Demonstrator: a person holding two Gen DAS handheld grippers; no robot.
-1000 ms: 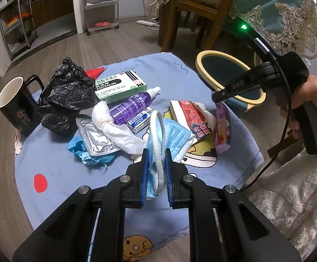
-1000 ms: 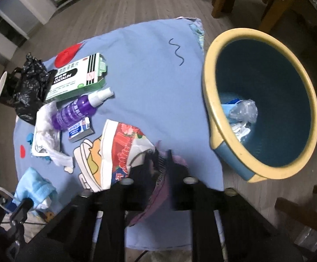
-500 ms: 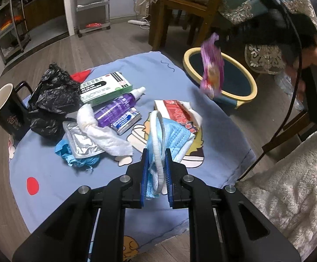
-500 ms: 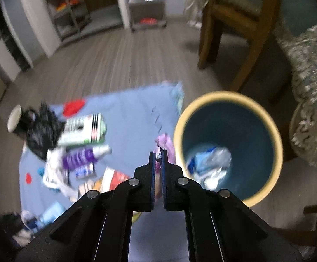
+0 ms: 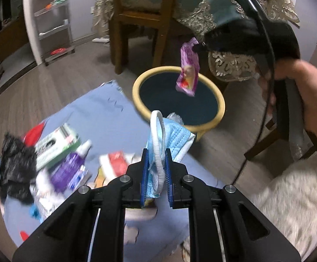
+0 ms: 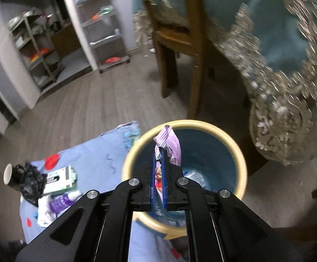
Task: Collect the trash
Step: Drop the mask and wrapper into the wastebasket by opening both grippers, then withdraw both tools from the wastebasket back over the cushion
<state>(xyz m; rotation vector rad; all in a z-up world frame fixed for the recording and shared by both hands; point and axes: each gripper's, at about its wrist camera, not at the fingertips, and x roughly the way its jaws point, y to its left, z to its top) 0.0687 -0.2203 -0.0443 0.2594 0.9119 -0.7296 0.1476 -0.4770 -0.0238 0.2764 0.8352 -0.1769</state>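
Right gripper (image 6: 157,170) clamped on a purple wrapper (image 5: 188,72), hung over the yellow-rimmed bin (image 5: 220,109) at frame centre, left gripper (image 5: 156,172) clamped on a blue face mask (image 5: 176,137) at lower centre, remaining litter blurred on the blue cloth (image 5: 97,118) at lower left.

Black hand-held gripper (image 5: 156,170) with blue pads, silver screws, black cable, green light; fluffy white sleeve (image 5: 294,198).

Wrapper (image 6: 169,146), between right jaws: glossy purple plastic film. Mask (image 5: 171,135), between left jaws: soft quilted blue cloth. Bin (image 6: 241,163), beyond jaws: smooth plastic. Floor (image 6: 93,109): matt wood.
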